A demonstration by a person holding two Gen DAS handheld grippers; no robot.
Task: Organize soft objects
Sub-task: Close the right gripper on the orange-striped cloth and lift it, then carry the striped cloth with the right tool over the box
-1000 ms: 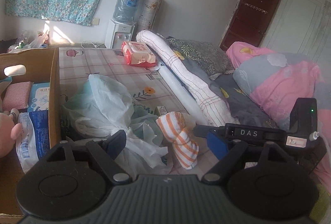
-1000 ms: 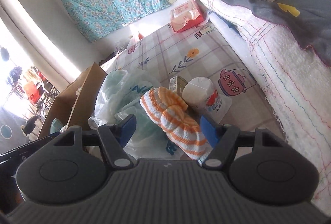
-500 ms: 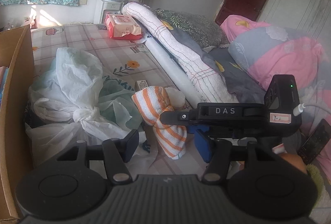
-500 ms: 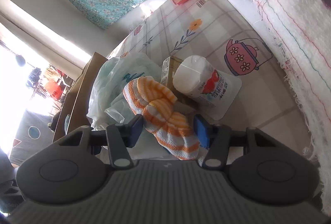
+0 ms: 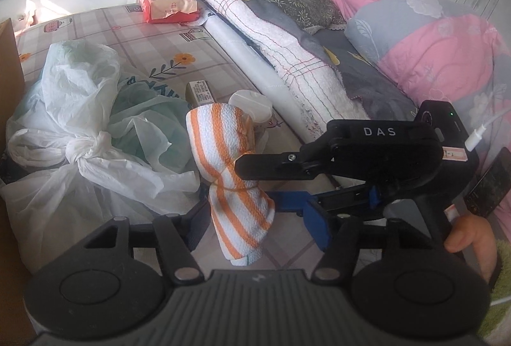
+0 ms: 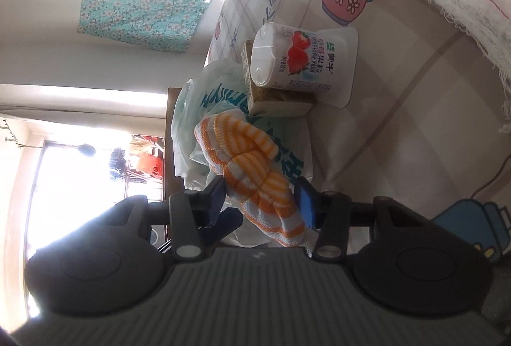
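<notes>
Patterned mat (image 5: 153, 36): one striped towel (image 5: 230, 173); both fingers closing around it, grip unclear.

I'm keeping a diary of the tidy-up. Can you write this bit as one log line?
step: gripping | item: striped cloth | right hand-held gripper: closing on cloth | left hand-held gripper: around its lower end | under it: plastic bags

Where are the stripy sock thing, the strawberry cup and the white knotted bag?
Striped cloth (image 5: 223, 151): left wrist view, its upper half.
Strawberry cup (image 6: 300, 62): right wrist view, its printed side.
Knotted bag (image 5: 84, 145): left wrist view, its knot.
</notes>
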